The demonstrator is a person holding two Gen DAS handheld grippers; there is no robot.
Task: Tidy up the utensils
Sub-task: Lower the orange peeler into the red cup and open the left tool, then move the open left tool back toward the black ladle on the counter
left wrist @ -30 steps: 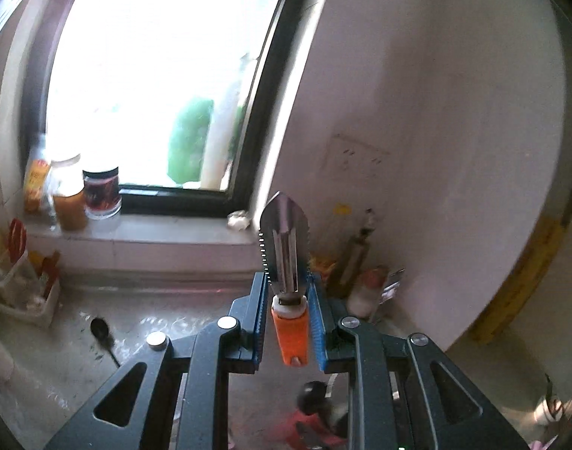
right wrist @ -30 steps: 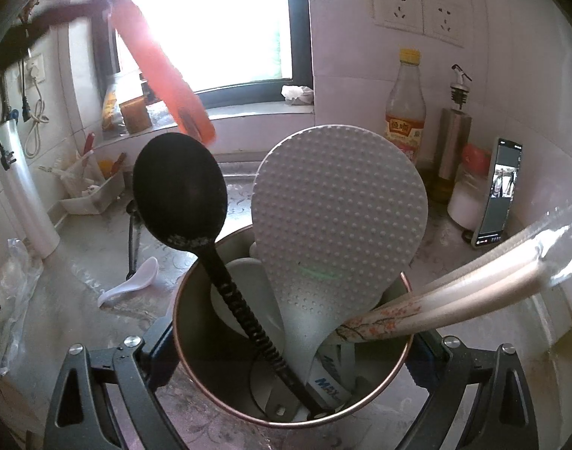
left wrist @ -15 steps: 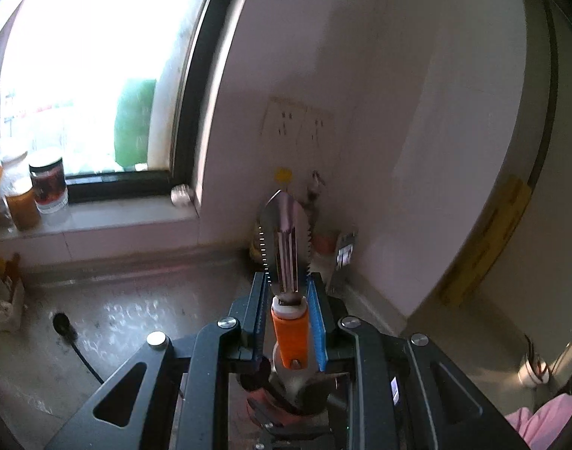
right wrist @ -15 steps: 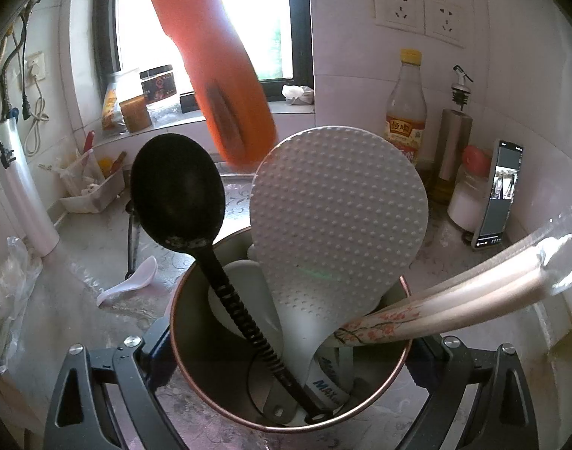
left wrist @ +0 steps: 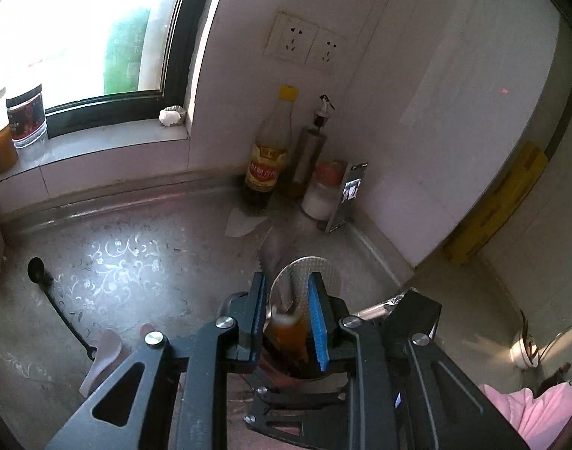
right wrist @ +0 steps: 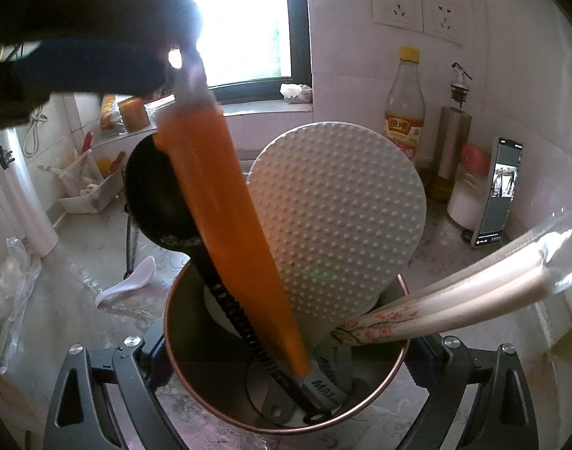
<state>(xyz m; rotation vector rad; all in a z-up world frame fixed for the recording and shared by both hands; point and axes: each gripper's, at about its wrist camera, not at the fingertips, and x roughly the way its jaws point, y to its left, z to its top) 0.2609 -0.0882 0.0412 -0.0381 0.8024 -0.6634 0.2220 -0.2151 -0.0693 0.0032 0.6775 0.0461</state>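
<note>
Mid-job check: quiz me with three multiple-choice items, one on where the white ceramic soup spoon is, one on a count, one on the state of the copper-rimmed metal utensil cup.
1. Where is the white ceramic soup spoon?
A inside the cup
B on the grey counter, outside the cup
C on the windowsill

2. How many white wall sockets are above the bottles?
A one
B two
C four

3. The copper-rimmed metal utensil cup is:
A tipped over
B upside down
C gripped between the right gripper's fingers

Answers:
1. B: it lies on the counter, left of the cup.
2. B: two plates sit side by side.
3. C: a finger sits against each side of the cup.
</note>
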